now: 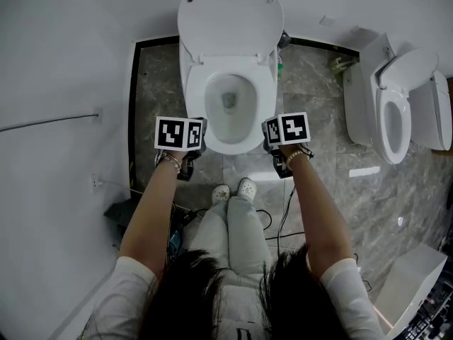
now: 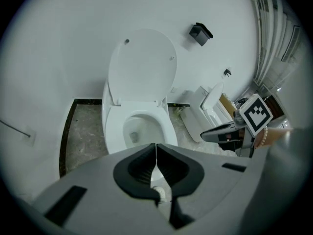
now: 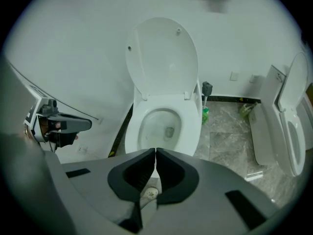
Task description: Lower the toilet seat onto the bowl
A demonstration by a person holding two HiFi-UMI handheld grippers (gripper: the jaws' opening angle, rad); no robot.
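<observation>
White walls [image 1: 64, 55] and a grey marbled floor [image 1: 318, 83] close in a small washroom, with a second toilet [image 1: 396, 112] off to the right. The main toilet stands against the back wall, its solid lid [image 1: 230, 13] tipped up. The seat [image 1: 266, 103] appears to lie flat on the bowl [image 1: 228, 106] already, though the white-on-white joint is hard to read.

The left tool [image 2: 156, 153] and right tool [image 3: 155, 158] hover near the bowl's front edge, one on each side. Each has its jaws pressed together on nothing.

The seat looks like hard moulded plastic: stiff, fairly light and smooth enough to slip from narrow pads. It pivots on hinges at the back, so the front rim, farthest from them, is probably the best hold. Let go early, it would likely drop and bang.
</observation>
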